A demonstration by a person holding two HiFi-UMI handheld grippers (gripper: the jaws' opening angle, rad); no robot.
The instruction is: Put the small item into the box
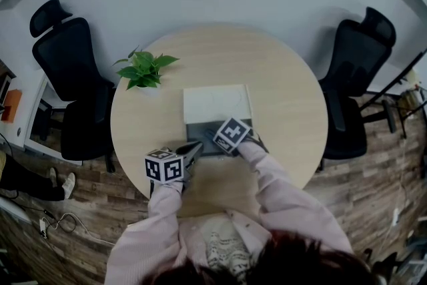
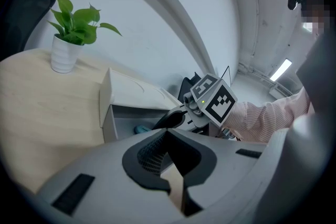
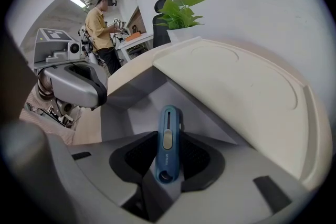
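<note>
The round pale-wood bench (image 1: 287, 90) carries a white box (image 1: 217, 103) at its centre and a potted plant (image 1: 145, 70) at ten o'clock.

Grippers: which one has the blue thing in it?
The right gripper, by the box, pinches the blue item between its jaws. The left gripper has nothing in it.
</note>
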